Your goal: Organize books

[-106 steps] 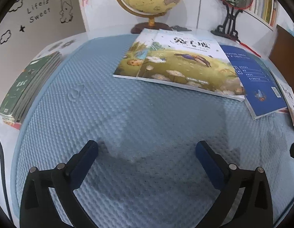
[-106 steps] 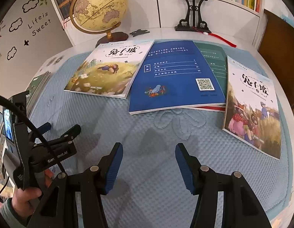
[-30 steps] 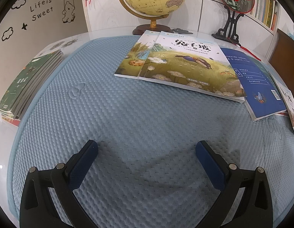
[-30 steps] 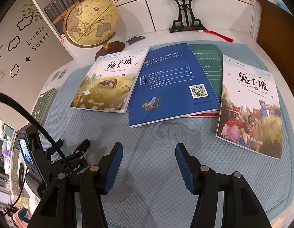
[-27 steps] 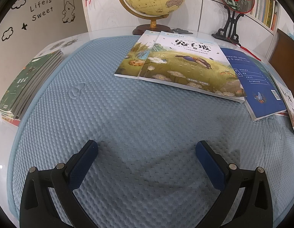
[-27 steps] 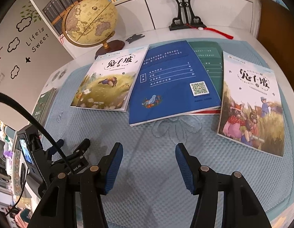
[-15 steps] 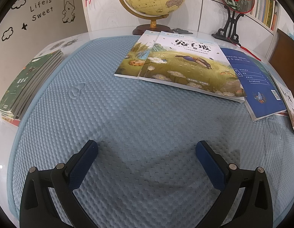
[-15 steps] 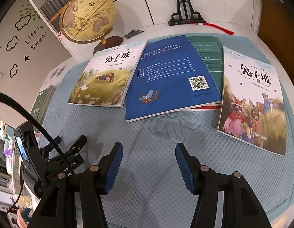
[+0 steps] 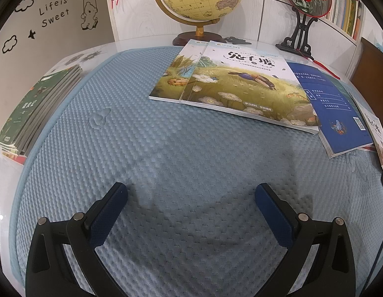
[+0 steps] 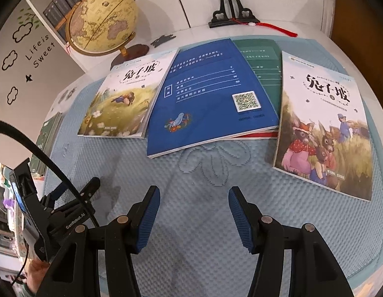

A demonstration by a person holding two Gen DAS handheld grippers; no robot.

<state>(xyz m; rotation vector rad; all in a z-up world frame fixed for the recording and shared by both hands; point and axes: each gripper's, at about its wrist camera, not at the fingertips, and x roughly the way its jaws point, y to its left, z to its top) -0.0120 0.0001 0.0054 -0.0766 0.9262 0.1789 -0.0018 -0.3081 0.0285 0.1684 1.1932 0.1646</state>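
- Both grippers, the left gripper (image 9: pixel 191 195) and the right gripper (image 10: pixel 193 198), are built of black plastic with silver pins.
- Blue ribbed pads (image 10: pixel 149 216) are fitted inside.

Open mat near you, books beyond

Your path over the bare blue mat (image 10: pixel 198 242) is free; flat books (image 10: pixel 211 99) lie across its far half, and a globe (image 10: pixel 102 22) stands behind them.
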